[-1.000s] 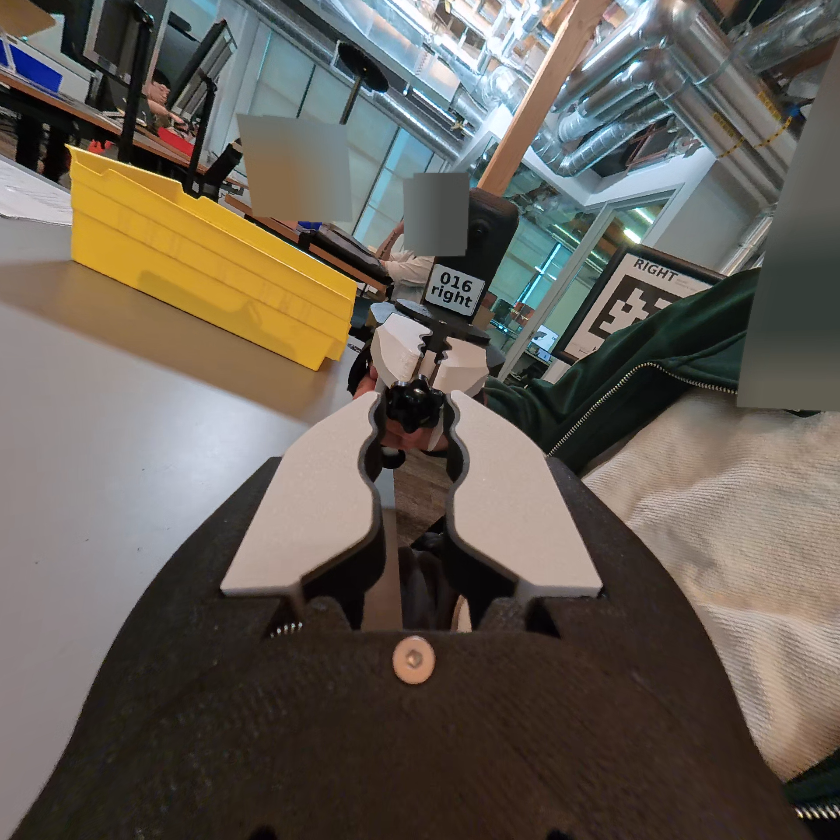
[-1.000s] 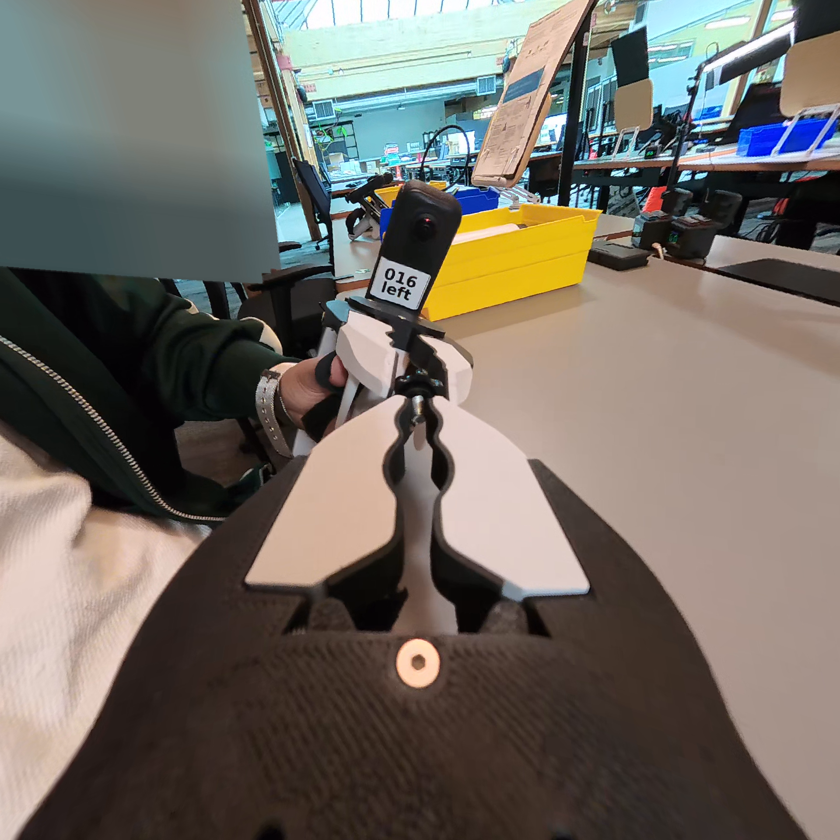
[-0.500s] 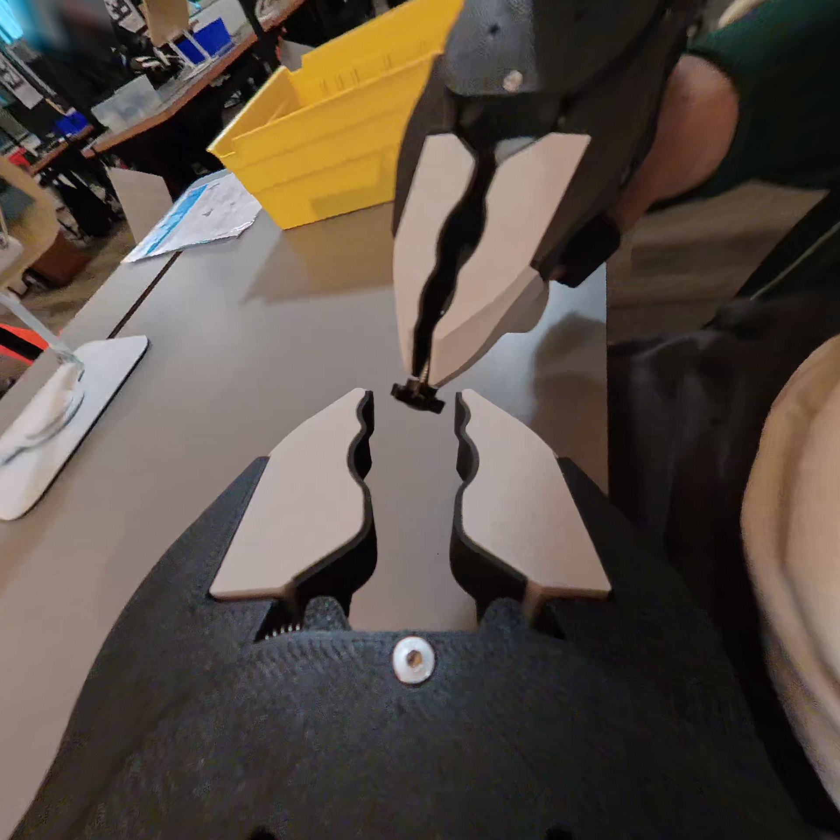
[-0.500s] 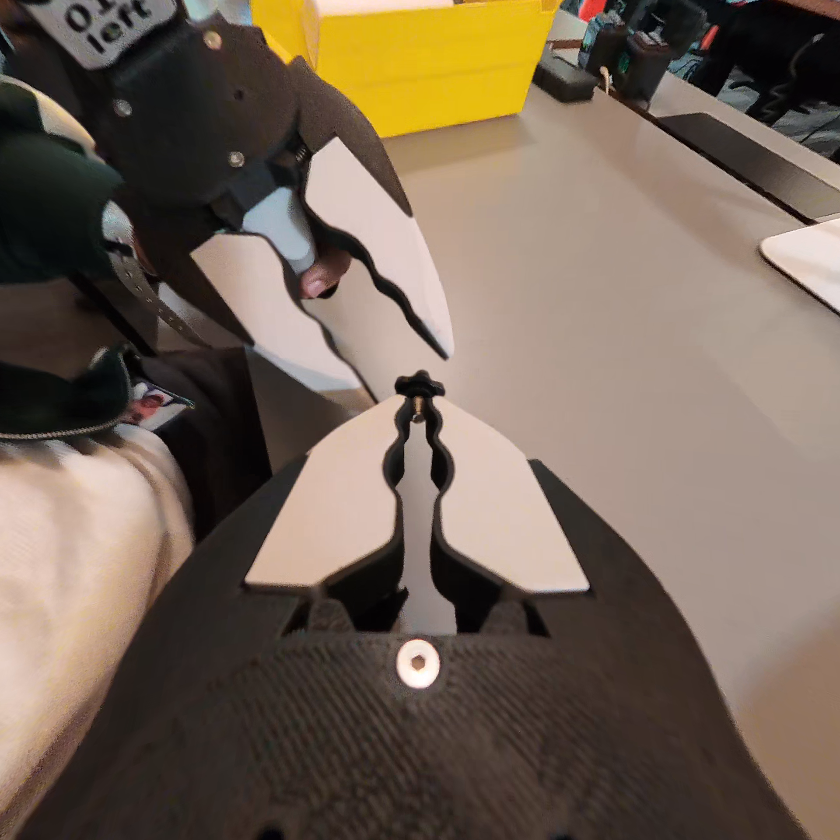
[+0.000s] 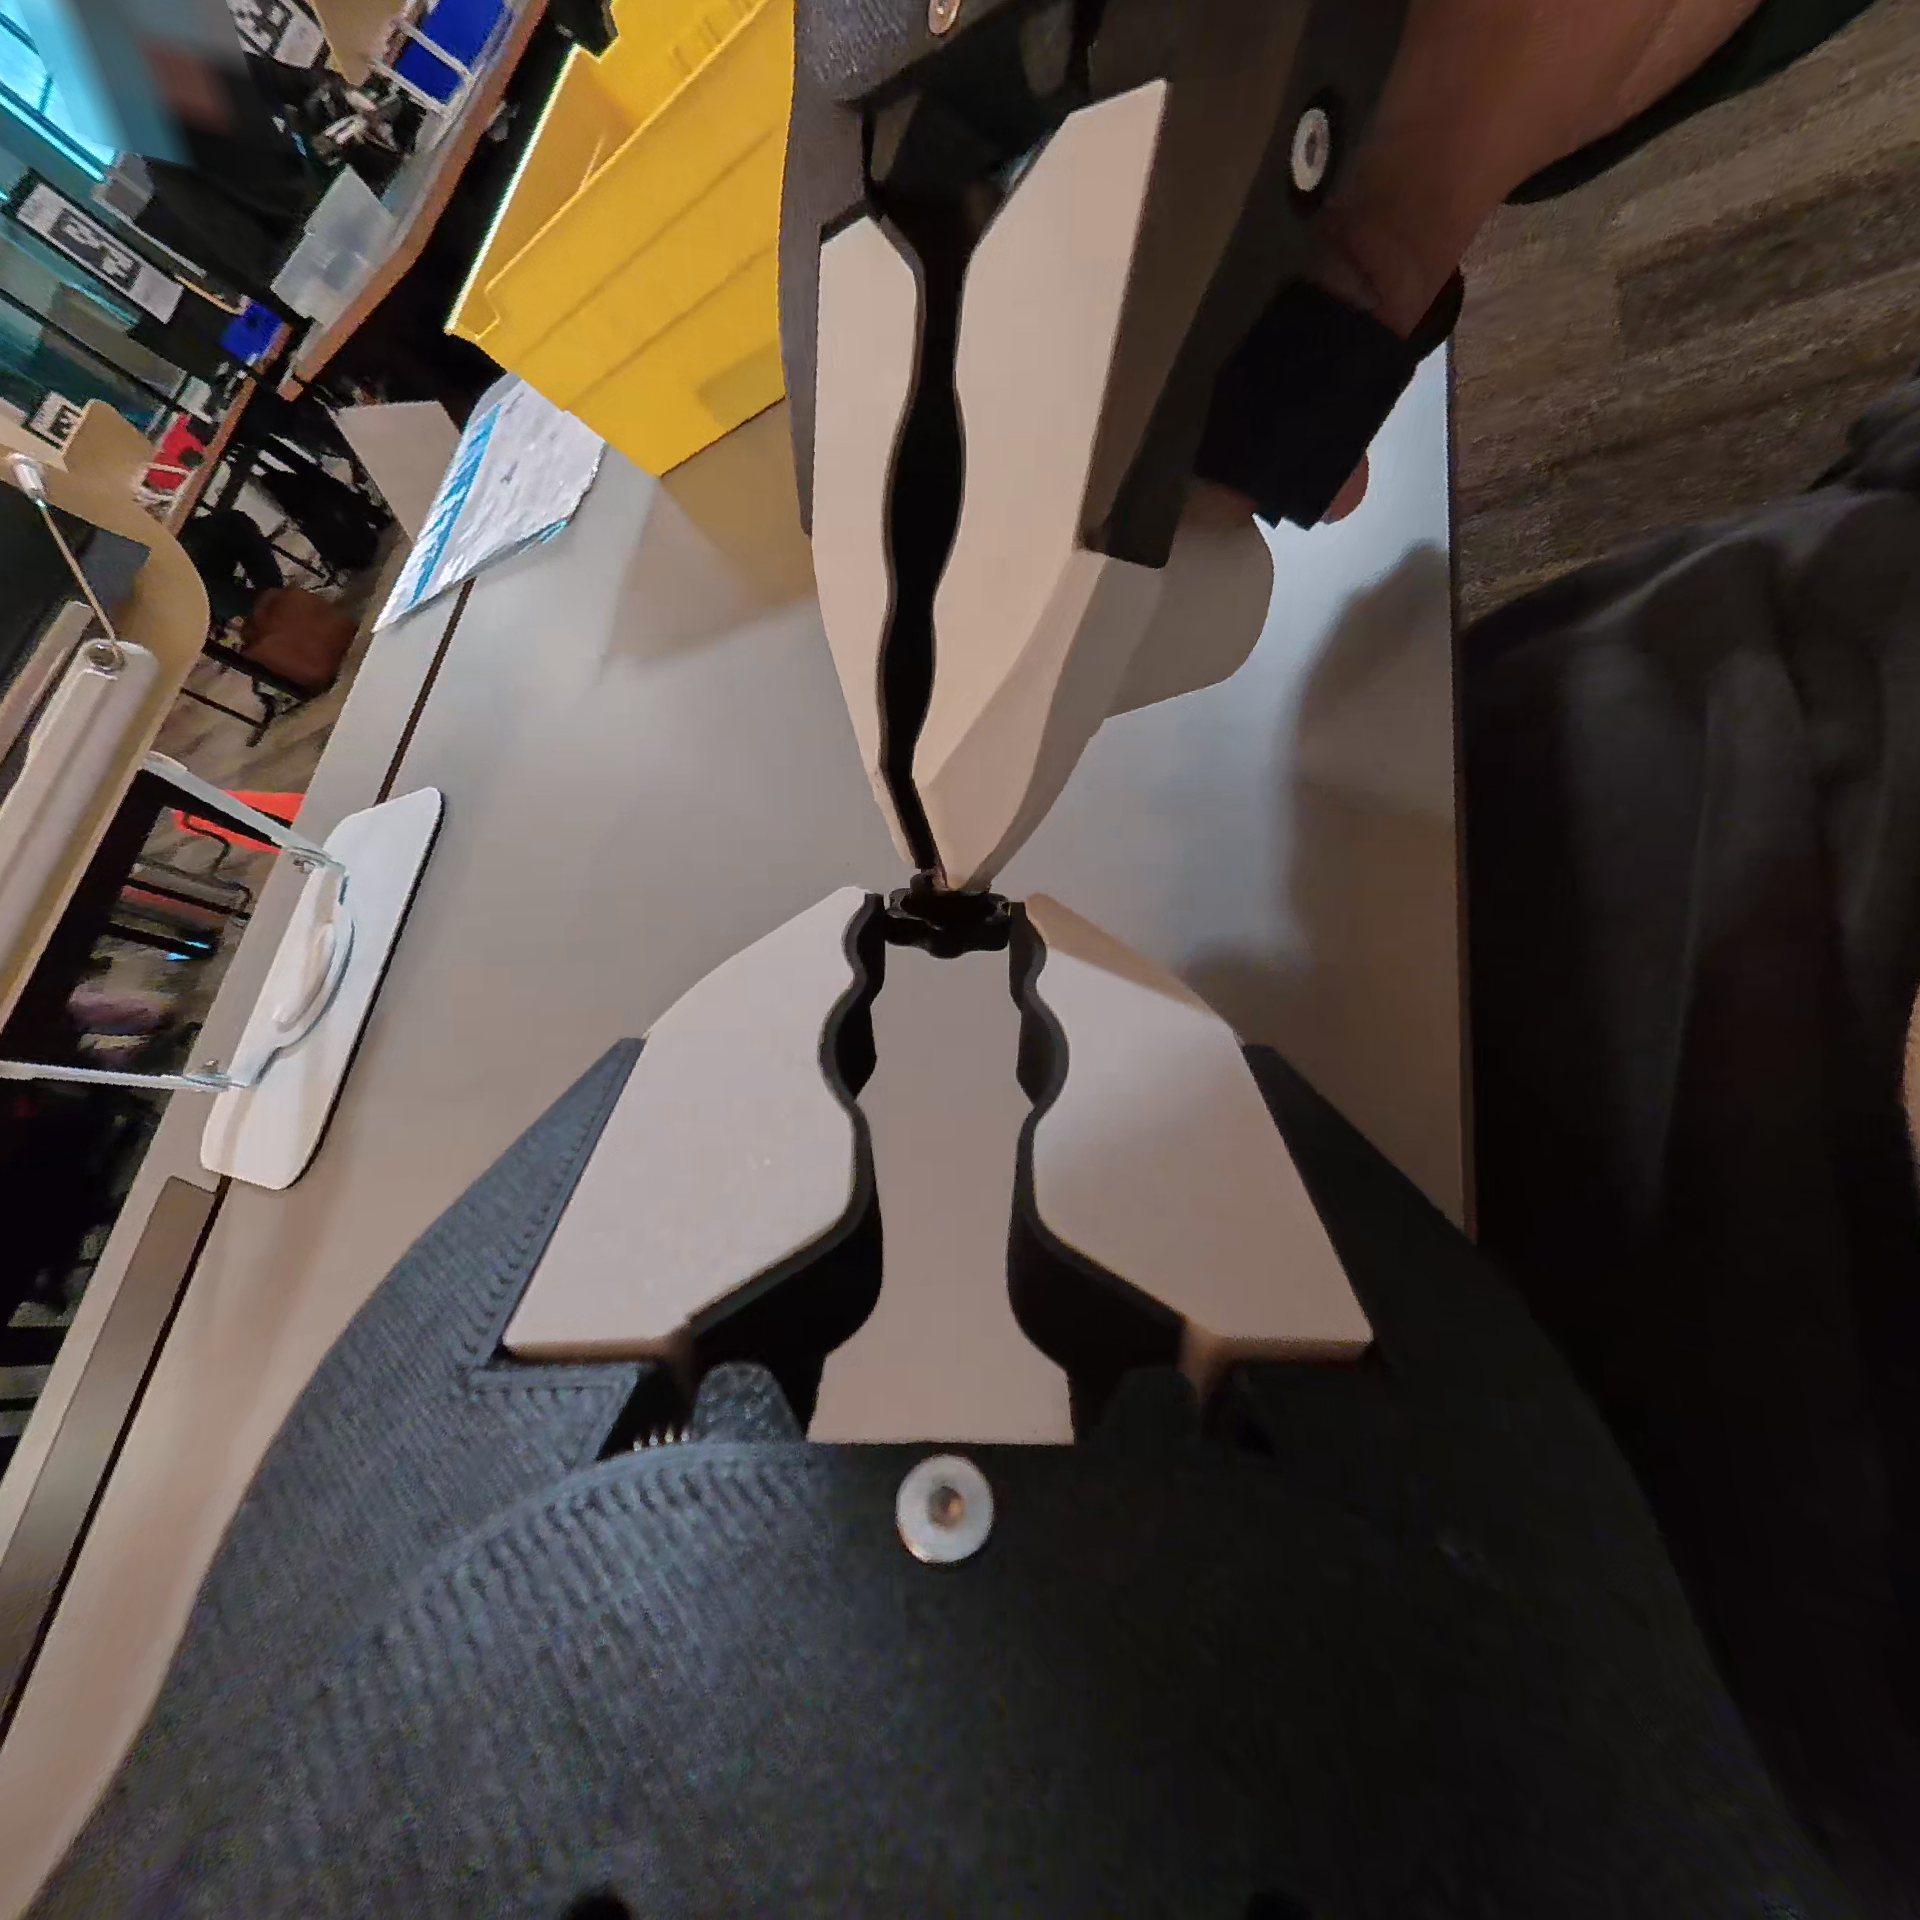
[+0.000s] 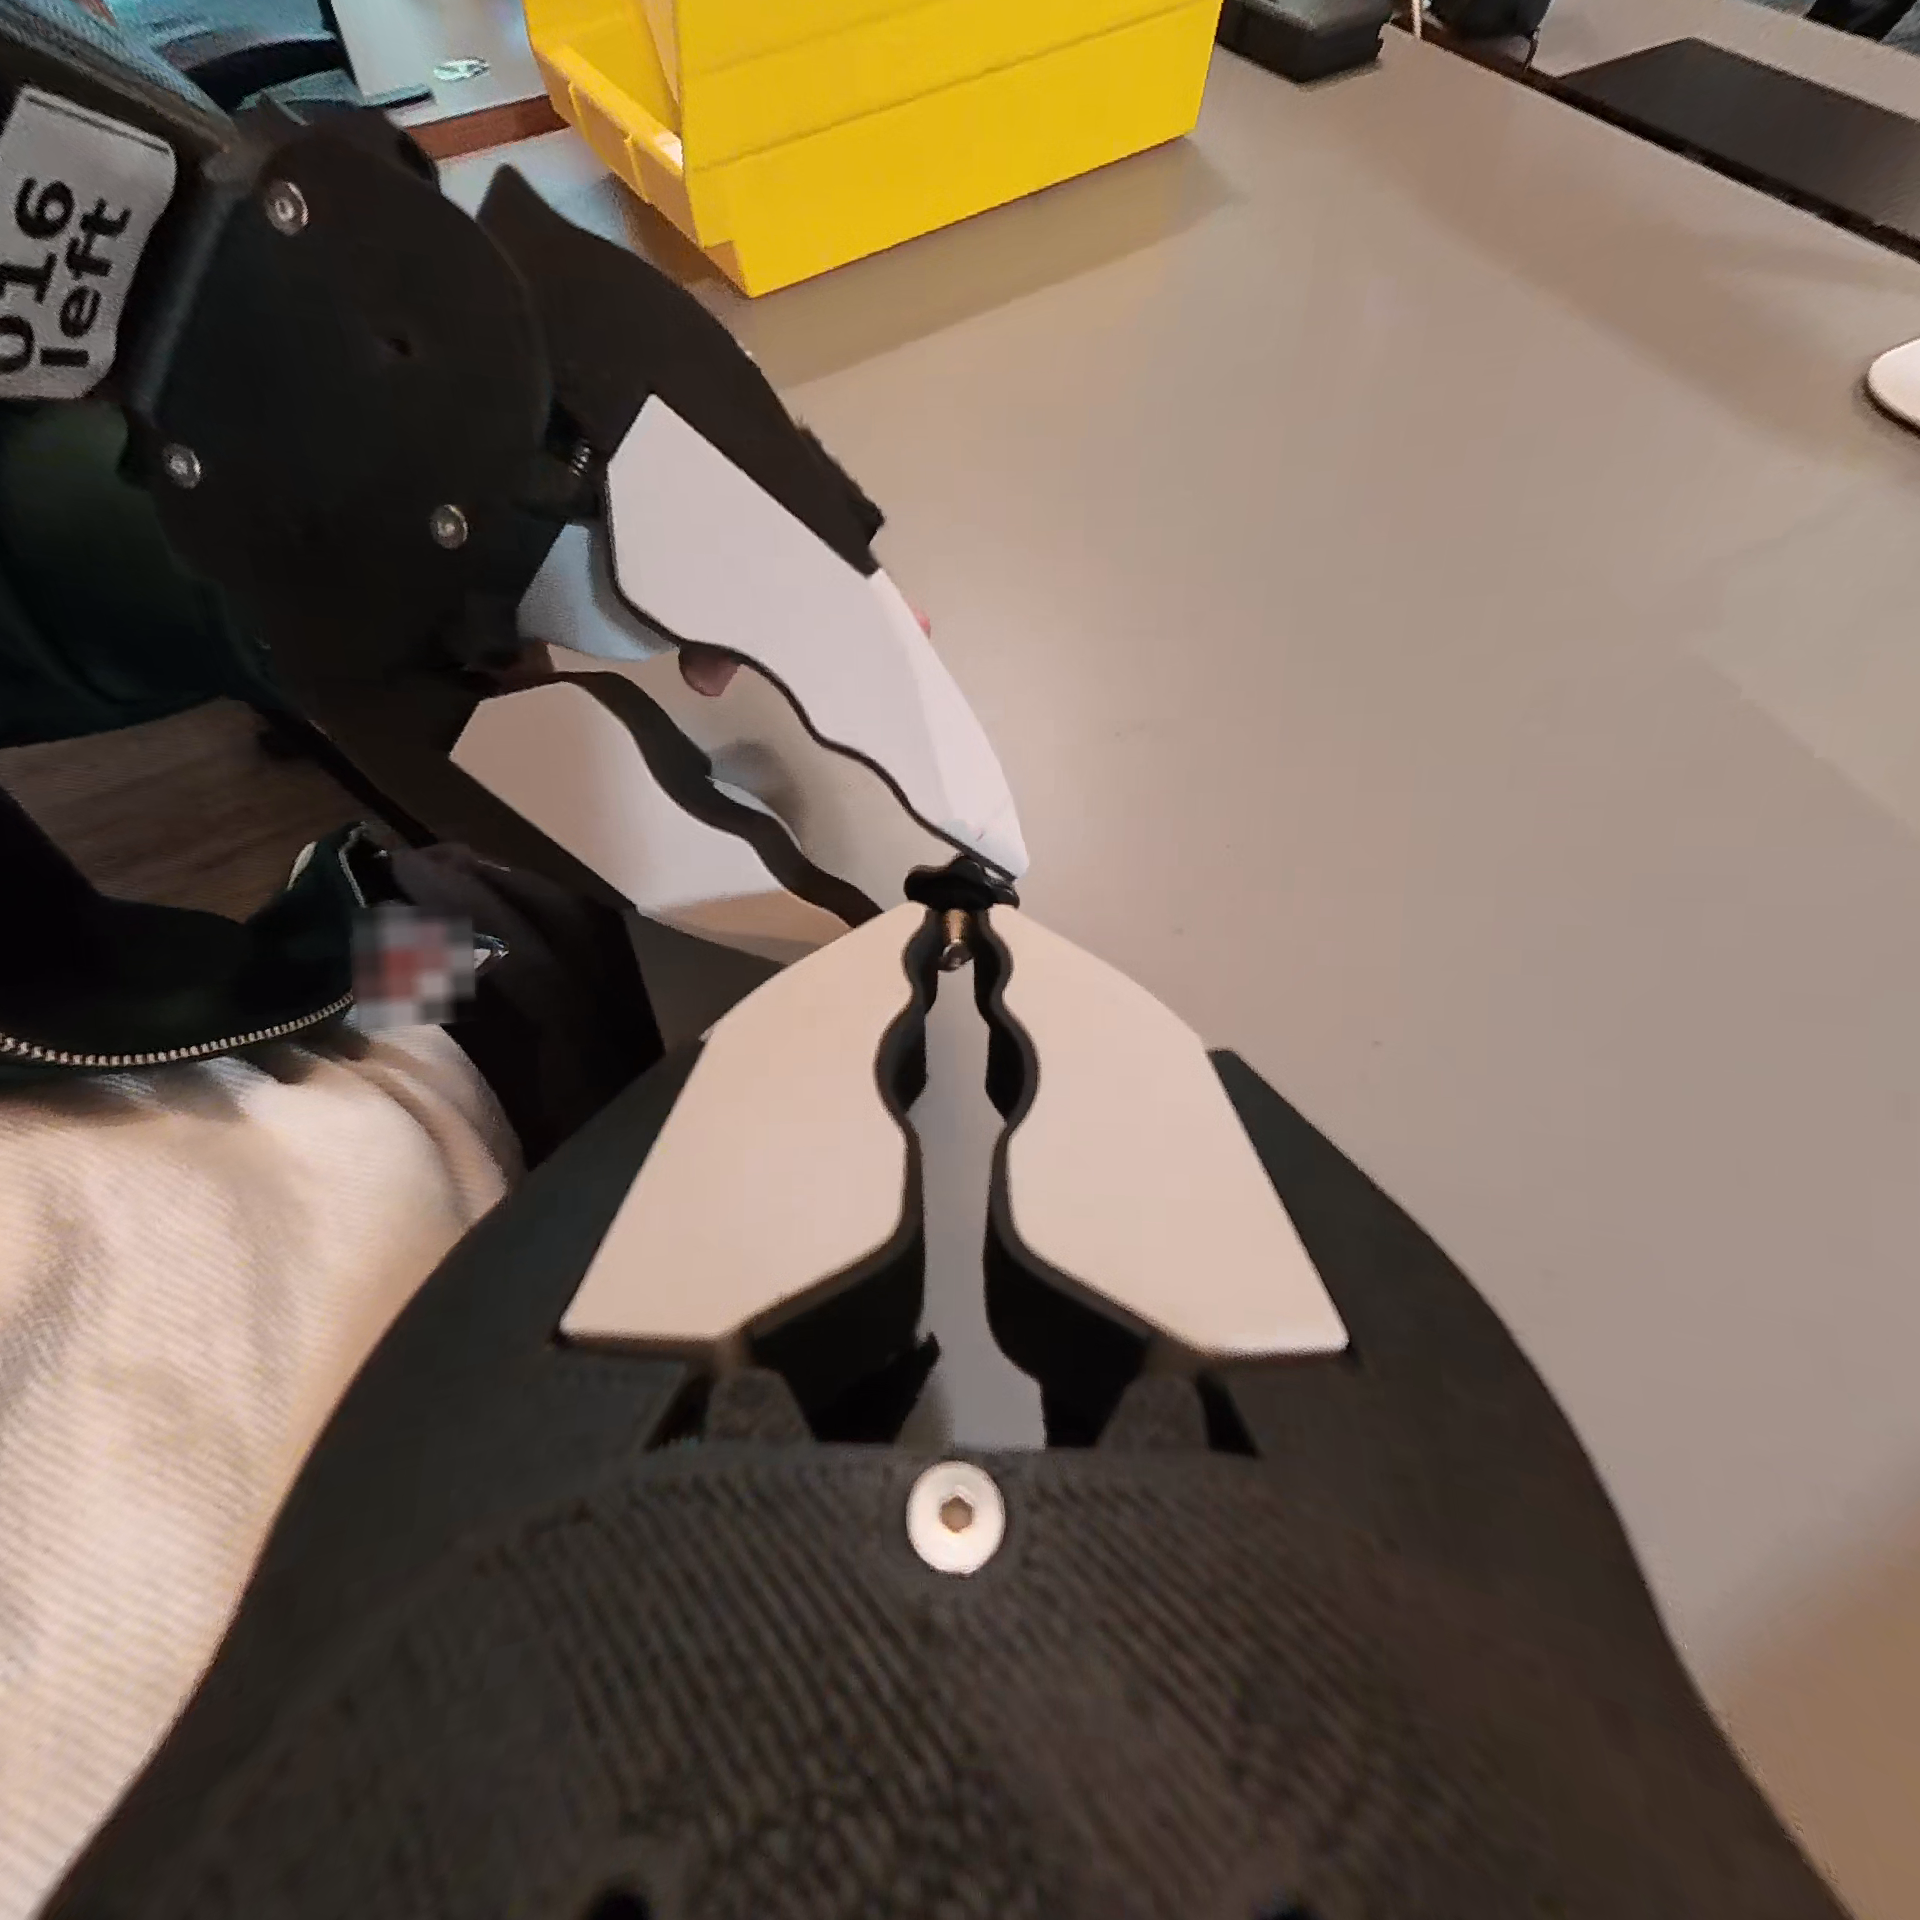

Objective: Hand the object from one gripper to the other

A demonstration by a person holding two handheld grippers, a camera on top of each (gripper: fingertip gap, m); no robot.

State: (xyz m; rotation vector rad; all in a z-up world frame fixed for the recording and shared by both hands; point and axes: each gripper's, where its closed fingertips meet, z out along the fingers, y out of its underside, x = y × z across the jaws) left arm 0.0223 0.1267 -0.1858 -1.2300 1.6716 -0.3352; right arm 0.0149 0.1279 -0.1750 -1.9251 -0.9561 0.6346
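Observation:
The object is a small black star-shaped knob point(image 5: 940, 925) with a short metal screw point(image 6: 951, 951). My left gripper point(image 5: 942, 920) is closed around the knob's black head, with both fingertips touching it. My right gripper point(image 6: 951, 935) is shut on the screw shank, with the knob point(image 6: 961, 883) just past its tips. In the left wrist view the right gripper point(image 5: 930, 862) comes down from above, tip to tip with mine. In the right wrist view the left gripper point(image 6: 935, 883) reaches in from the upper left. Both hold the knob above the grey table point(image 5: 623, 779).
A yellow bin point(image 5: 644, 260) stands at the far end of the table and also shows in the right wrist view point(image 6: 935, 135). A printed sheet point(image 5: 499, 499) and a white pad with a clear stand point(image 5: 312, 987) lie to the left. The person's white sweater point(image 6: 156, 1247) is close by.
Half a second ago my left gripper was open with the knob held only by the right gripper. The left fingers have since closed on the knob's head, and both grippers have tilted down over the table.

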